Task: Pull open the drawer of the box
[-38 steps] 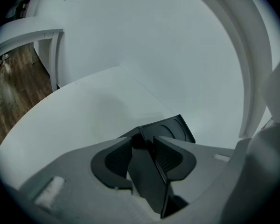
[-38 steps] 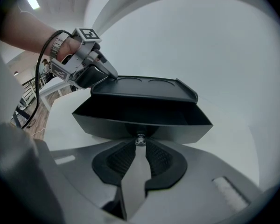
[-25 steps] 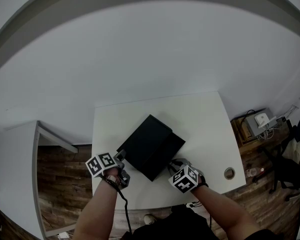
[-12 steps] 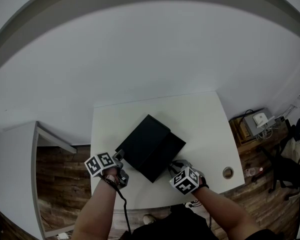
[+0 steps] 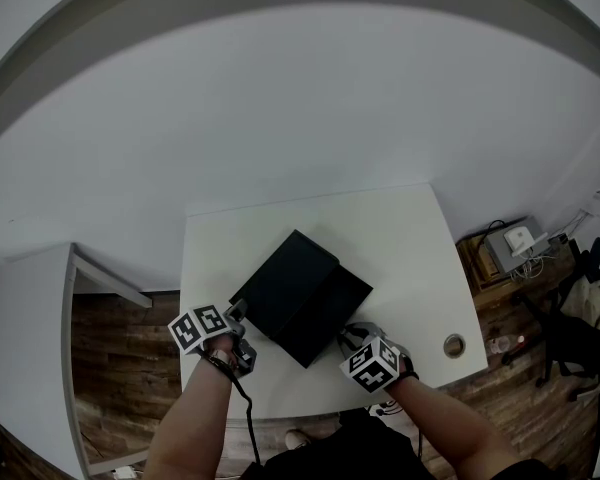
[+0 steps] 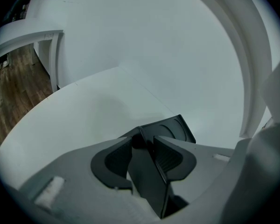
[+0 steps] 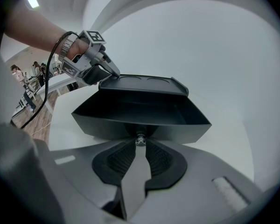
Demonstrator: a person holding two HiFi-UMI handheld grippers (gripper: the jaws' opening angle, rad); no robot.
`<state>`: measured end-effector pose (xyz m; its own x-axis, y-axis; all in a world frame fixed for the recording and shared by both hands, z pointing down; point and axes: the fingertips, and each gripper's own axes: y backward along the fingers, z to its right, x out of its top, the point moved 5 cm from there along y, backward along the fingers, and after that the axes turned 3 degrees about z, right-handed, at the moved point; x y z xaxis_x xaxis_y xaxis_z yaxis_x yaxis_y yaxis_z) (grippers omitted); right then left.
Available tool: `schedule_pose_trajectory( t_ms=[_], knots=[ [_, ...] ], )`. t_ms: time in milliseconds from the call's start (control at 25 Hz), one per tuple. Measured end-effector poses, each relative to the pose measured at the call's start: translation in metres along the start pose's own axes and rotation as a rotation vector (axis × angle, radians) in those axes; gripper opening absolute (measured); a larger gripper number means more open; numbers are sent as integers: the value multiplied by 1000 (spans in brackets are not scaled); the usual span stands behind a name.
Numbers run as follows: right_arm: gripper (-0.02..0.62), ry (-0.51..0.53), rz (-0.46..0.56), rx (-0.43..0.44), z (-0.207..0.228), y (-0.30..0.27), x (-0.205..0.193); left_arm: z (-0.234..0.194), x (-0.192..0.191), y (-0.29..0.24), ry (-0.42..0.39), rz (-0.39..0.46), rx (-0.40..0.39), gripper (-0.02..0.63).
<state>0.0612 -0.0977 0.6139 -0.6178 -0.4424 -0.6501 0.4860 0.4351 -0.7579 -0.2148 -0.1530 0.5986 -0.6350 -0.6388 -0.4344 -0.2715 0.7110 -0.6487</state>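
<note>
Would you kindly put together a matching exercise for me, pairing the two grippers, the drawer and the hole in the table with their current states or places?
1 left gripper
2 right gripper
3 drawer
4 round hole

A near the table's right edge
B pulled partly out of the box
C shut on the drawer's knob
D clamped on the box's edge

Pairs: 1-D, 2-C, 3-B, 4-A.

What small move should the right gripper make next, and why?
Probably pull the right gripper straight back toward the person: its jaws pinch the knob, the drawer stands only partly out, and the left gripper clamps a corner of the box to brace it.
</note>
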Motion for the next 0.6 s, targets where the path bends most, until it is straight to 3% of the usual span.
schedule_pose_trajectory(
  t_ms=[600],
  knots=[
    [71,0,-6,-5,1,9,-13,1,-1,0,2,12,5,157]
  ],
)
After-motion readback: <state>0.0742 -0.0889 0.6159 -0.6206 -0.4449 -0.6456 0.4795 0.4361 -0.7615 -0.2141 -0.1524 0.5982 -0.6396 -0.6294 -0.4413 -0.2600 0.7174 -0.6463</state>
